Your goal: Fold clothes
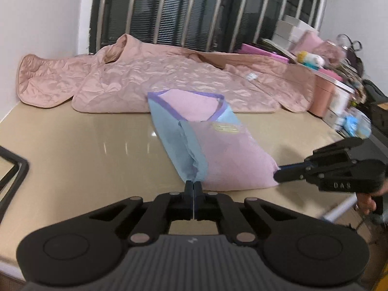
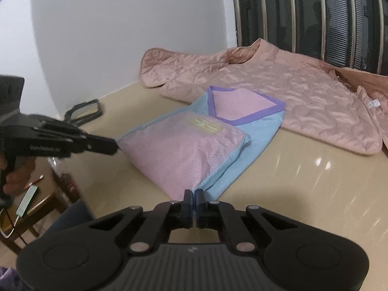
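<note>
A pink and light-blue mesh jersey point(image 1: 215, 150) with purple neck trim and a yellow patch lies partly folded on the beige table point(image 1: 84, 145). My left gripper point(image 1: 193, 184) is shut on its near blue corner. My right gripper point(image 1: 277, 174) is shut on the near pink corner at the right. In the right wrist view the jersey point(image 2: 191, 150) lies ahead; my right gripper point(image 2: 193, 194) is pinched on its near corner and my left gripper point(image 2: 116, 145) grips the left corner.
A pink quilted jacket point(image 1: 145, 80) lies spread along the table's far side, also in the right wrist view point(image 2: 278, 92). Boxes and clutter point(image 1: 327, 72) stand at the right. A black frame point(image 1: 12, 172) lies at the left edge. Barred window point(image 1: 194, 7) behind.
</note>
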Motion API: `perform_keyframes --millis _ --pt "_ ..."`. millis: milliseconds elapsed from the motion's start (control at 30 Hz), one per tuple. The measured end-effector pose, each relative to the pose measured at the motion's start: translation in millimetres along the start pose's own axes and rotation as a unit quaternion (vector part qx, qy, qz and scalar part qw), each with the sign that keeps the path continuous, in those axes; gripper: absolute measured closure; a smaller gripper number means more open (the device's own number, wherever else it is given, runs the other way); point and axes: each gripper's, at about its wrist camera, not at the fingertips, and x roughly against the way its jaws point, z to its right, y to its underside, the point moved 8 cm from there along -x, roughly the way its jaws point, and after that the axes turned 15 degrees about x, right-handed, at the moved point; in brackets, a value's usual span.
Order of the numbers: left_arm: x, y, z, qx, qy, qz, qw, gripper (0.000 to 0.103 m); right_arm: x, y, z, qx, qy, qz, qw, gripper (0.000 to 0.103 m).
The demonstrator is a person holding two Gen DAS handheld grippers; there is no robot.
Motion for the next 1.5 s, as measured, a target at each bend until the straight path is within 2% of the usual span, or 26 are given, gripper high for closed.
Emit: perform_keyframes --millis 67,100,167,200,233,267,300,400,500,567,633,667,700,733,800,900,967,1133,1200,1267,1333,1400,1467,1500 --pt "10 1 -5 -0.008 -0.009 0.0 0.9999 0.095 11 5 -1 0.001 0.009 -0.006 1.0 0.099" --pt "14 -1 -9 -0.012 -0.016 0.0 0.9998 0.088 16 6 1 0.002 0.017 -0.007 1.0 0.093" --pt "16 -22 -16 -0.005 -0.029 0.017 0.9994 0.076 27 3 7 0.001 0.031 -0.002 1.0 0.079" --pt "13 -38 -18 0.007 -0.031 0.03 0.999 0.067 32 -4 15 -0.001 0.036 0.009 0.999 0.063" --pt "2 -55 -18 0.017 -0.026 0.036 0.9989 0.061 35 -14 26 -0.005 0.044 0.025 0.999 0.054" --pt "-10 -72 -18 0.026 -0.02 0.041 0.9986 0.054 33 -25 41 -0.012 0.049 0.038 0.998 0.053" --pt "-21 -89 -18 0.035 -0.015 0.047 0.9982 0.054 31 -37 56 -0.019 0.053 0.05 0.997 0.053" --pt "-79 -129 -25 0.057 -0.054 0.039 0.9962 0.049 -2 -68 108 -0.047 0.057 0.049 0.996 0.053" --pt "-129 -145 -35 0.087 -0.089 0.013 0.9922 0.049 -48 -87 151 -0.085 0.057 0.014 0.995 0.054" --pt "-150 -143 -34 0.095 -0.096 -0.01 0.9908 0.05 -73 -95 163 -0.072 0.059 -0.01 0.996 0.054" --pt "-163 -140 -32 0.095 -0.086 -0.024 0.9915 0.068 -93 -95 171 -0.082 0.051 -0.032 0.995 0.058" --pt "-168 -138 -32 0.098 -0.084 -0.031 0.9912 0.093 -102 -92 174 -0.088 0.046 -0.042 0.994 0.063" --pt "-173 -136 -32 0.102 -0.081 -0.037 0.9908 0.099 -111 -89 177 -0.094 0.041 -0.052 0.993 0.081" --pt "-173 -138 -33 0.108 -0.085 -0.028 0.9901 0.099 -118 -86 179 -0.095 0.04 -0.063 0.993 0.101" --pt "-172 -142 -34 0.117 -0.085 -0.019 0.9893 0.1 -123 -82 178 -0.076 0.043 -0.065 0.994 0.101" --pt "-173 -150 -32 0.124 -0.075 -0.014 0.9893 0.101 -110 -83 175 -0.068 0.068 -0.047 0.994 0.102" --pt "-163 -152 -27 0.115 -0.068 -0.001 0.9911 0.101 -96 -86 174 -0.067 0.074 -0.024 0.995 0.102" --pt "-101 -136 -7 0.089 -0.029 0.035 0.995 0.101 -40 -94 141 -0.035 0.043 0.043 0.997 0.102" --pt "-71 -112 1 0.075 -0.017 0.034 0.9965 0.101 -14 -87 125 -0.026 0.028 0.063 0.997 0.102" --pt "-42 -75 1 0.066 -0.024 0.032 0.9971 0.101 16 -71 103 -0.034 0.001 0.077 0.996 0.101" --pt "-18 -41 -3 0.046 -0.043 0.027 0.9976 0.1 37 -48 68 -0.02 -0.047 0.074 0.996 0.101" --pt "0 -19 -7 0.051 -0.058 0.023 0.9968 0.095 44 -22 35 0.01 -0.077 0.048 0.996 0.099" --pt "17 -21 -3 0.068 -0.044 0.031 0.9962 0.093 49 -8 22 0.019 -0.075 0.031 0.996 0.093" --pt "24 -28 1 0.077 -0.031 0.041 0.9958 0.084 52 -9 22 0.016 -0.07 0.039 0.997 0.086"
